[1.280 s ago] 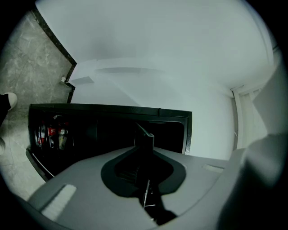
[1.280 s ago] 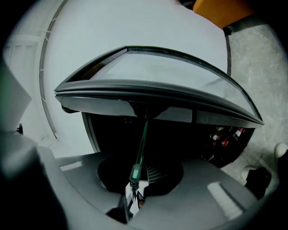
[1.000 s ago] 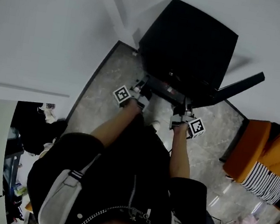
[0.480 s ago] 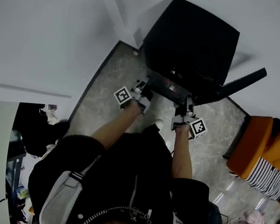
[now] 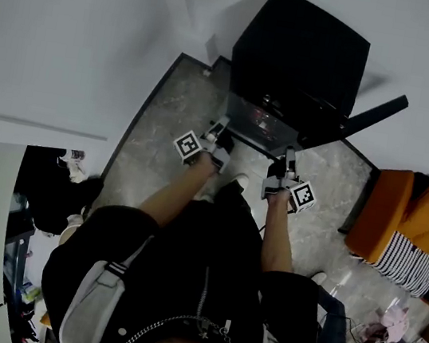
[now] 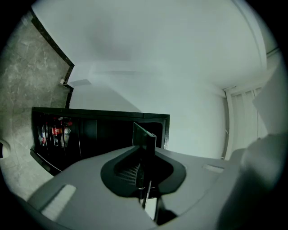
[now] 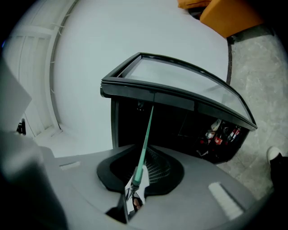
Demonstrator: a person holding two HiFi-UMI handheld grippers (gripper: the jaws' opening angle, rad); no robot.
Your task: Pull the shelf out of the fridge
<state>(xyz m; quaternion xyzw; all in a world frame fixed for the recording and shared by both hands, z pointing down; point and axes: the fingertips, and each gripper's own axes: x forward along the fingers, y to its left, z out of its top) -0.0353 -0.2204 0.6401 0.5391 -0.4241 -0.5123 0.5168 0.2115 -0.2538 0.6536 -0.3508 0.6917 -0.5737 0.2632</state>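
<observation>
Gripping glass shelf (image 7: pixel 146 130) edge narrowly with left hand-held gripper (image 5: pixel 219 129) and right hand-held gripper (image 5: pixel 288 162). Probably stiff, slick, breakable; best hold at 2 front-edge points.

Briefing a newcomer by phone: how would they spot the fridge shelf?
Find the small black fridge with its door open. The shelf juts from its front toward the person. Unlike the dark door, it is a flat see-through pane, held by the left gripper and right gripper.

Head view looks steeply down on the fridge (image 5: pixel 301 55); both gripper views face its open front from close.
</observation>
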